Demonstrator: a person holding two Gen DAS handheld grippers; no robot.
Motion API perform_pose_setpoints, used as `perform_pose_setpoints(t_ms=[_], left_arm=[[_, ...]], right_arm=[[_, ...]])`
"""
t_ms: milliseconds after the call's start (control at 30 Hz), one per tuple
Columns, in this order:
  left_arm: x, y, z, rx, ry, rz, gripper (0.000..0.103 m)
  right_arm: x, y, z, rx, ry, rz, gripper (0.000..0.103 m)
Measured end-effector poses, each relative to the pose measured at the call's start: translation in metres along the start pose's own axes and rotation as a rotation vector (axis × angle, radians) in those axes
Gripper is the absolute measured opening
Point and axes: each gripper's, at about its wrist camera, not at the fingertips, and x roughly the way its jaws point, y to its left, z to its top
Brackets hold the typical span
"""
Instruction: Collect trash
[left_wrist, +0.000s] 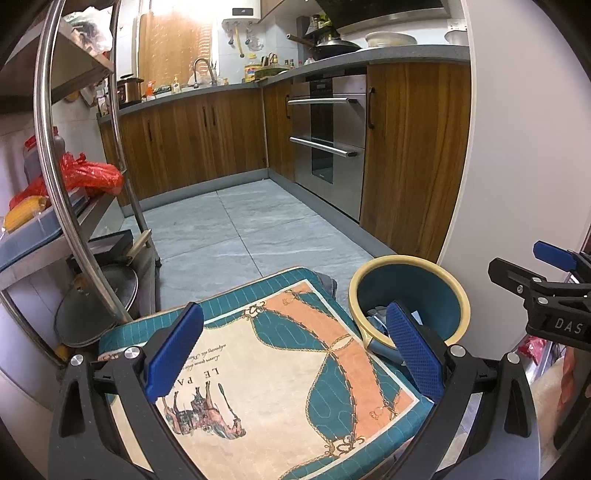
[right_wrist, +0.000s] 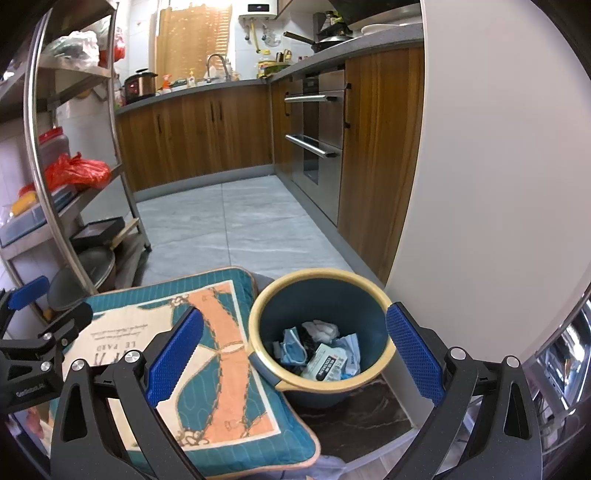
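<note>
While both tongs stand wide apart and grip nothing, the collecting seems either finished or between items; no loose trash shows on the cushion or floor.

Item 1. Left tongs (left_wrist: 295, 354): blue pads spread, empty, hovering over the cushion. Body reads "DAS" where seen from the other side; the right view shows small white lettering on it, too fine to read.

Item 2. Right tongs (right_wrist: 295, 354): blue pads spread, empty, poised above the near rim of the bin.

Item 3. Trash bin (right_wrist: 369, 295): round, teal with a cream rim, standing on the floor just beside the cushion and close to a white wall panel. Holds the trash (right_wrist: 321, 350): crumpled white tissue, blue face masks, a flat wipes-type packet.

Item 4. Cushion (left_wrist: 280, 384): teal border, cream and orange panel with chains and a horse; printed "LE PA…", read "LE PAD" in the right view, with a line of script too small to read.

Handling note: should another piece turn up, bring it over the bin's centre before releasing, clear of the rim.

Packet label: bold dark band, characters illegible.
</note>
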Motion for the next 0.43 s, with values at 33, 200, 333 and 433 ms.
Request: perform_pose_setpoints(t_ms=[33,200,333,433], left_arm=[[-0.0004,-0.0003,0.0002,0.004,-0.006,0.005,0.098],[0.0015,0.0013,-0.0001,-0.012,0.004,-0.002,0.097],[0.0029,0.0033,0.0007,-0.022,0.012,0.000,0.098],[0.0020,0.0049,0.0018,-0.028,0.013,0.011,0.098]], right_arm=[[-0.0005,-0.0001,-0.0004,0.001,-0.002,0.001,0.098],[0.0000,-0.0008,-0.0004,0.001,-0.002,0.002,0.098],[0.0002,0.0005,-0.0004,0.001,0.001,-0.001,0.098],[0.0004,0.0006,-0.0005,0.003,0.004,-0.003,0.098]])
